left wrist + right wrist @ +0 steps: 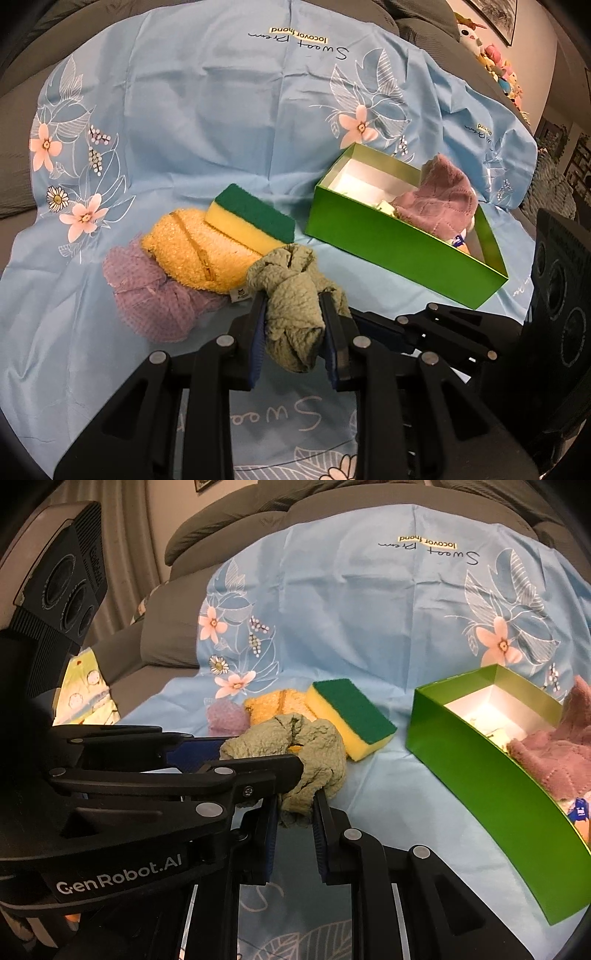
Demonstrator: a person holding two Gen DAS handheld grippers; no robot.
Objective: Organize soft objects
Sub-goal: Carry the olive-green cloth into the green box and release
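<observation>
A crumpled green cloth [291, 295] is pinched by both grippers at once. My left gripper [291, 306] is shut on one end of it. My right gripper [295, 805] is shut on the other end of the green cloth [314, 760], and it reaches into the left wrist view from the right. Behind the cloth lie a yellow-green sponge [255, 218], a yellow fluffy cloth [195, 251] and a purple mesh cloth [155, 299]. A green box [399, 243] stands to the right with a mauve cloth [439, 199] inside.
All of it rests on a light blue flowered sheet [207, 110] spread over a grey sofa [229, 528]. Plush toys [491, 55] line the wall at far right. A yellow printed fabric [85, 694] lies at the left beside the sheet.
</observation>
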